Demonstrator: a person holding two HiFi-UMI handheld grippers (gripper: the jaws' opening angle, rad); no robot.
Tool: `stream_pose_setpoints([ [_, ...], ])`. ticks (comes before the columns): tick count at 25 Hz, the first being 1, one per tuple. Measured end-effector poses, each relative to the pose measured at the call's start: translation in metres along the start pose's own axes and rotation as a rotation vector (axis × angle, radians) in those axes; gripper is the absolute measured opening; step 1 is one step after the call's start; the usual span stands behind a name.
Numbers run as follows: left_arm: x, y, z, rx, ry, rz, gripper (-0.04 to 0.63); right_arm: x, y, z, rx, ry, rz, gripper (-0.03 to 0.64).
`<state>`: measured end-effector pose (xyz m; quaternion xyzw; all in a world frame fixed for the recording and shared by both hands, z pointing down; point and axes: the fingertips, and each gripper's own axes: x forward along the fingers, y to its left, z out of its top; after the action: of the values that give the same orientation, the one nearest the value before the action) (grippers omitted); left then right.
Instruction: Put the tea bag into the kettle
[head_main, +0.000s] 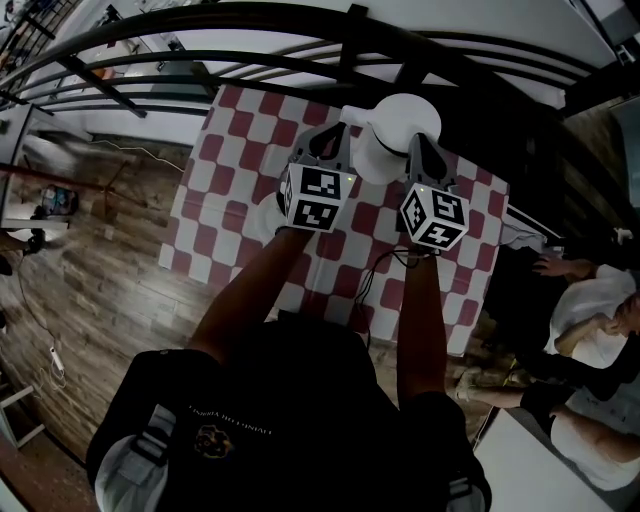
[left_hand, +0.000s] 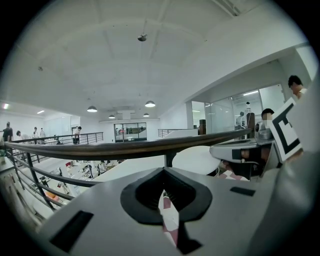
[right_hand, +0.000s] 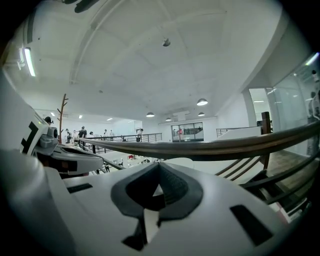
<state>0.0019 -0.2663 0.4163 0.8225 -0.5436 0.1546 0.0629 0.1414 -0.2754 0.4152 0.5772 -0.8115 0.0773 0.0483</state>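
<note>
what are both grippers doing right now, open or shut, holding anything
left gripper: closed, nothing seen between the jaws.
right gripper: closed, nothing seen between the jaws.

even indoor light, fisheye frames, dark corners

the head view is dim and contrasty: the white rounded kettle (head_main: 398, 135) is nearly blown out, the red-and-white checked tablecloth (head_main: 230, 170) reads clearly, and the person's black top (head_main: 290, 400) sinks into shadow without detail. both gripper views are brighter, lit by round ceiling lamps (left_hand: 150, 104) and a long strip light (right_hand: 25, 60) that glares against the white ceiling (right_hand: 150, 75). straight lines bow hard toward the edges, as the dark handrail (left_hand: 125, 148) shows, and a black vignette fills the corners of those two views. whatever lies nearest the lens is soft; the distance is sharper.
</note>
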Motion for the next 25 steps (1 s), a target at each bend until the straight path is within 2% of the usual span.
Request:
stream_pose_setpoints([
  [6, 0.0, 0.002, -0.001, -0.001, 0.001, 0.003, 0.005, 0.003, -0.004, -0.014, -0.013, 0.026, -0.022, 0.012],
  [10, 0.0, 0.002, -0.002, -0.001, 0.003, 0.003, 0.005, 0.006, -0.009, -0.035, 0.052, 0.059, -0.019, 0.012],
  [18, 0.001, 0.002, -0.005, -0.003, 0.009, 0.001, 0.005, 0.006, -0.008, -0.035, 0.05, 0.059, -0.012, 0.012],
  [25, -0.006, 0.0, -0.004, 0.0, 0.006, -0.007, 0.005, -0.003, -0.001, -0.038, 0.06, 0.101, 0.005, 0.012],
])
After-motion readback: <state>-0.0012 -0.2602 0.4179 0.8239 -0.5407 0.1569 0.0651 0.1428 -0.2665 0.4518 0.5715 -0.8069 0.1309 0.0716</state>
